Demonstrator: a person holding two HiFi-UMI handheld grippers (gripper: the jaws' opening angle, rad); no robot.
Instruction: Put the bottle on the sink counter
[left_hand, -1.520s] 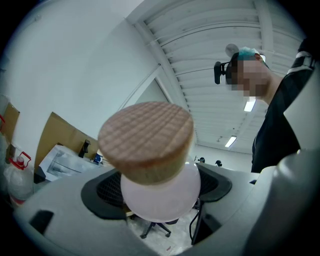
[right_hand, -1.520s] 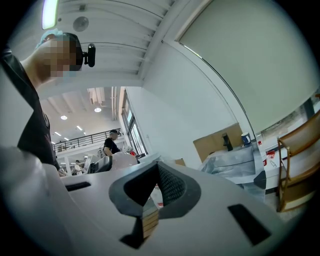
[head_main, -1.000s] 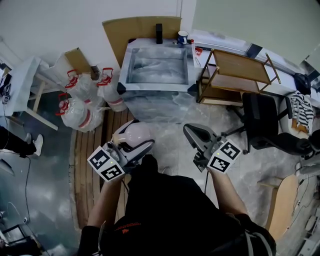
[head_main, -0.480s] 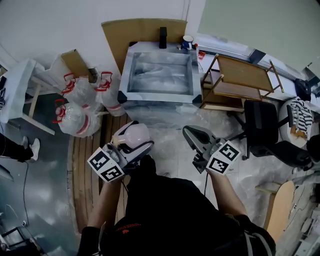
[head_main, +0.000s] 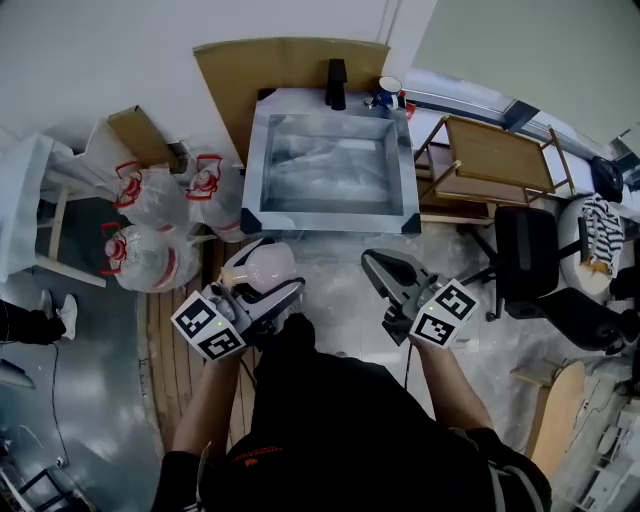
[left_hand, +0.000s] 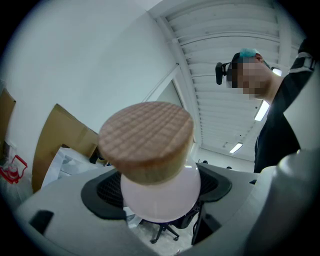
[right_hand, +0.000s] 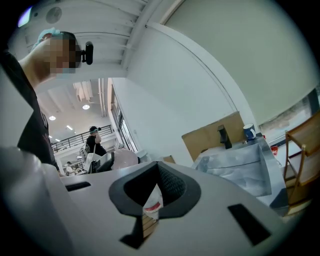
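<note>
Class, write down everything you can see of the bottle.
The bottle has a round, pale pink, glassy-looking body and a wide, wood-like stopper with a checked grain. It is closed, clamped between the left gripper's dark pads, stopper tilted toward that gripper's camera, in the air short of the sink.

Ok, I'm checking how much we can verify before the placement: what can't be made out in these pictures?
- pale pink round bottle with wooden stopper: lower body hidden by the left gripper, both views.
- steel sink: basin contents lost in crinkled glare, head view.
- small blue-and-white mug behind it: print too small, head view.
</note>
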